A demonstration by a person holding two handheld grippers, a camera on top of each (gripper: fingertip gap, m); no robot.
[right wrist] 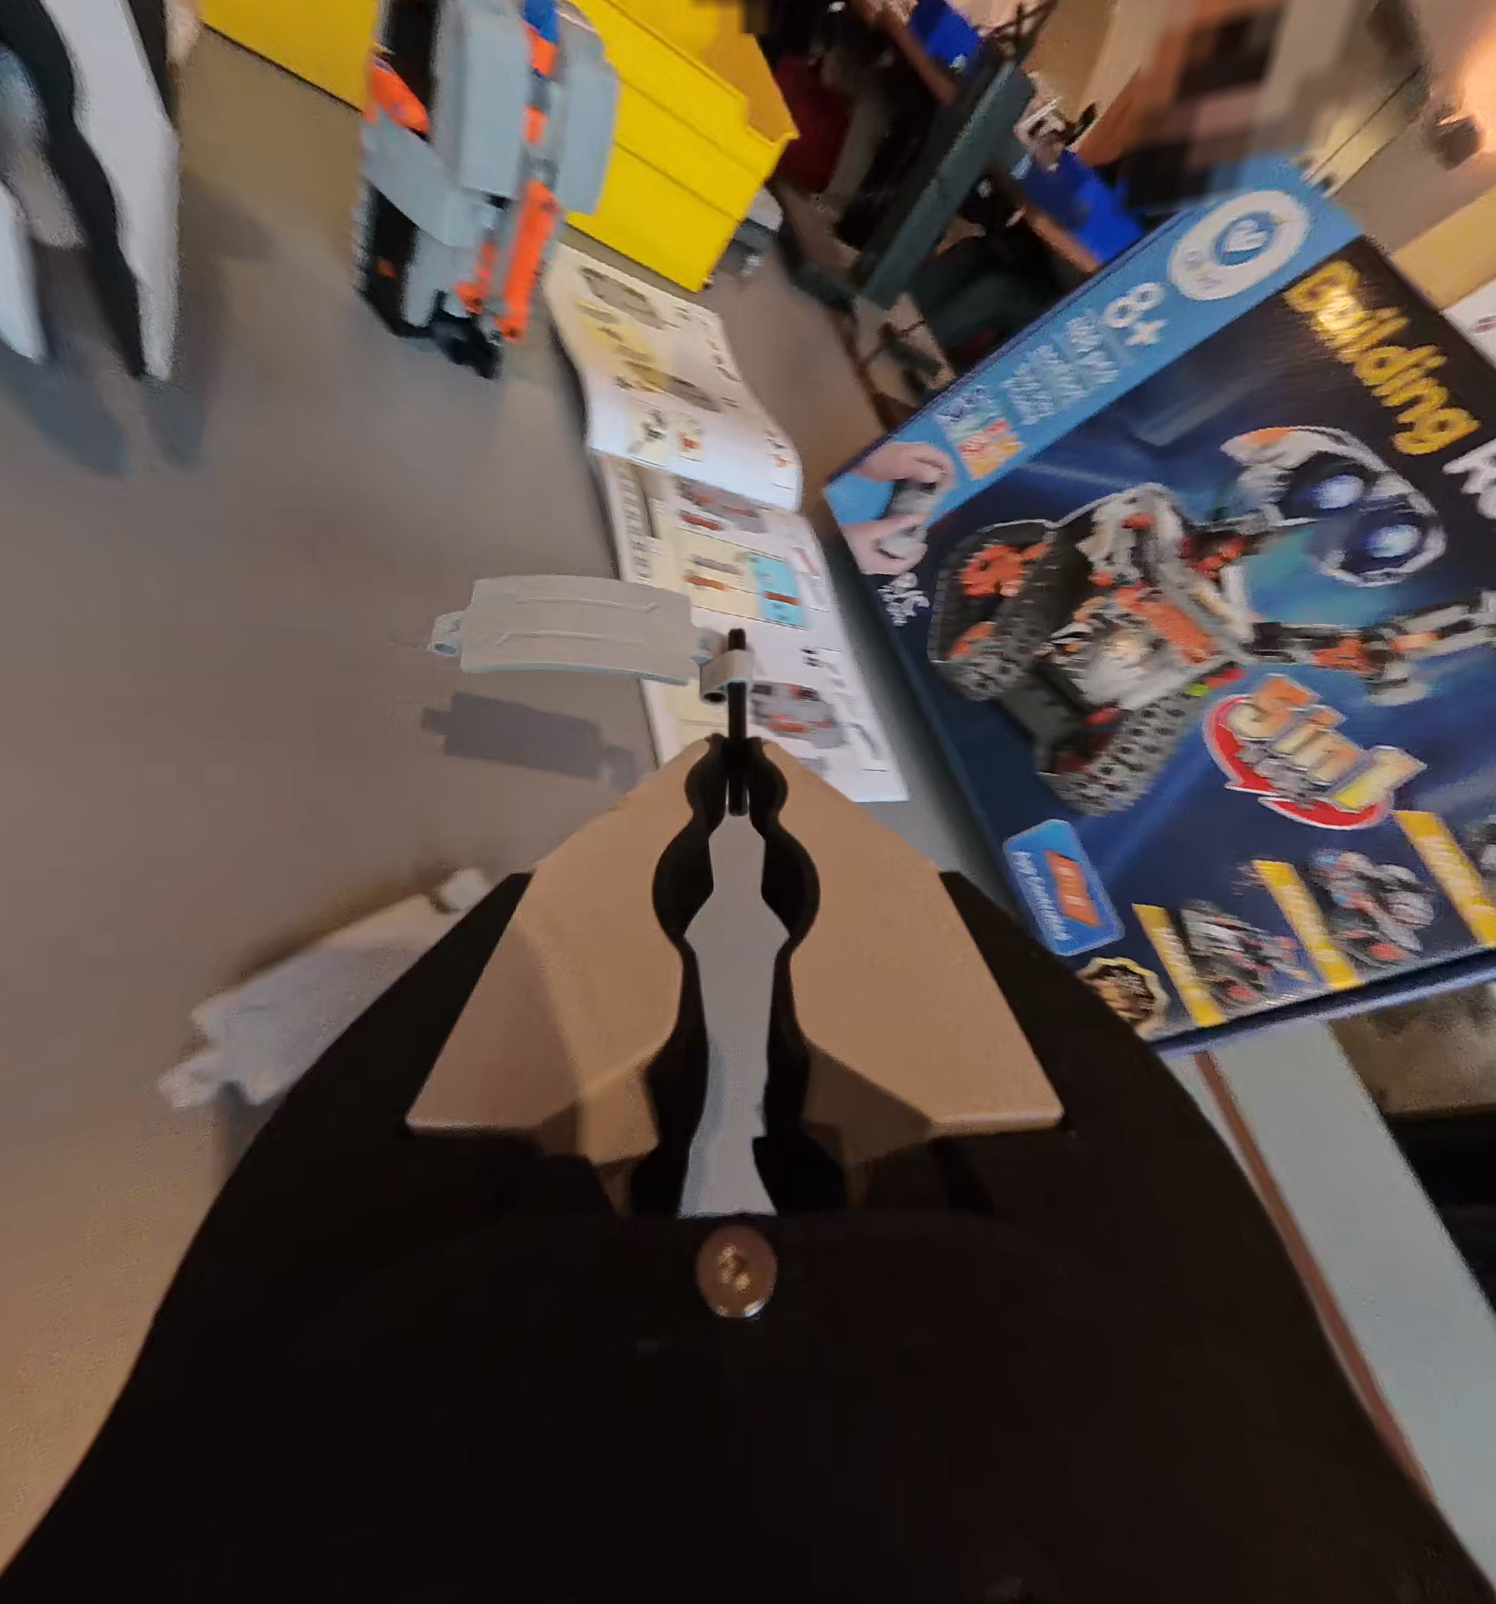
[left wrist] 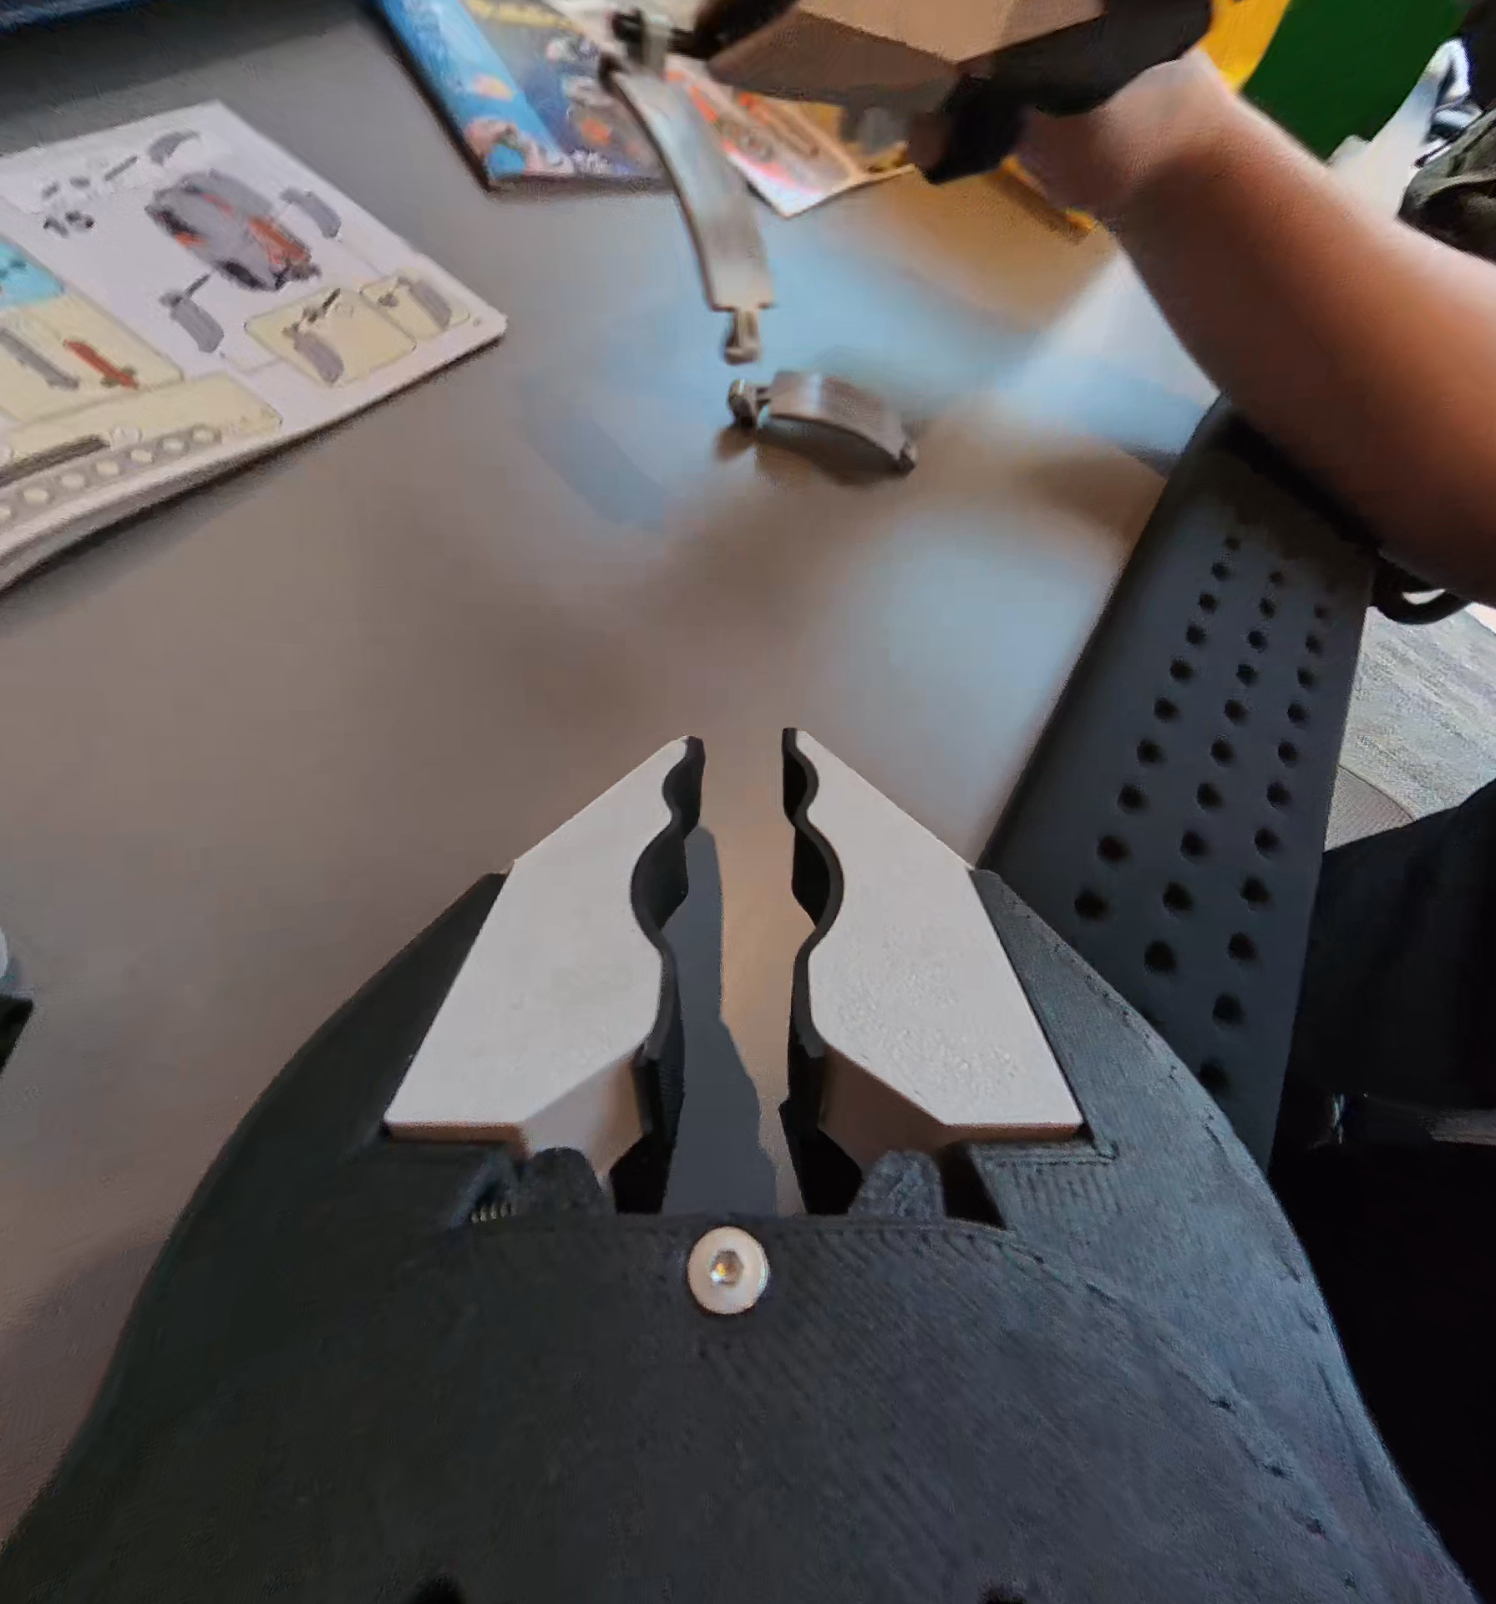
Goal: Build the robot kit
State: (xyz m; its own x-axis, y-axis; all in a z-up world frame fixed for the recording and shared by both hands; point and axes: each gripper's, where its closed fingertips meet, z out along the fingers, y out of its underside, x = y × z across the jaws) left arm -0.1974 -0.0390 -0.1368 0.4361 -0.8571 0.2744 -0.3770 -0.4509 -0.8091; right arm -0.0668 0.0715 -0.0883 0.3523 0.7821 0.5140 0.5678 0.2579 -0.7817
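Pinching a black pin [right wrist: 737,764] carrying a curved grey panel [right wrist: 579,640], the right gripper [right wrist: 740,777] hovered while the left gripper [left wrist: 742,755], narrowly parted and empty, faced another grey piece [left wrist: 831,421] at twelve o'clock.

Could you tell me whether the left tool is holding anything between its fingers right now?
No, the left tool hovers with its fingers apart over the bare table, and nothing sits in the gap between them.

- The blue cardboard toy box [right wrist: 1204,625] bears printed lettering and an age mark.
- The open white instruction booklet [left wrist: 163,347] carries a printed step number.
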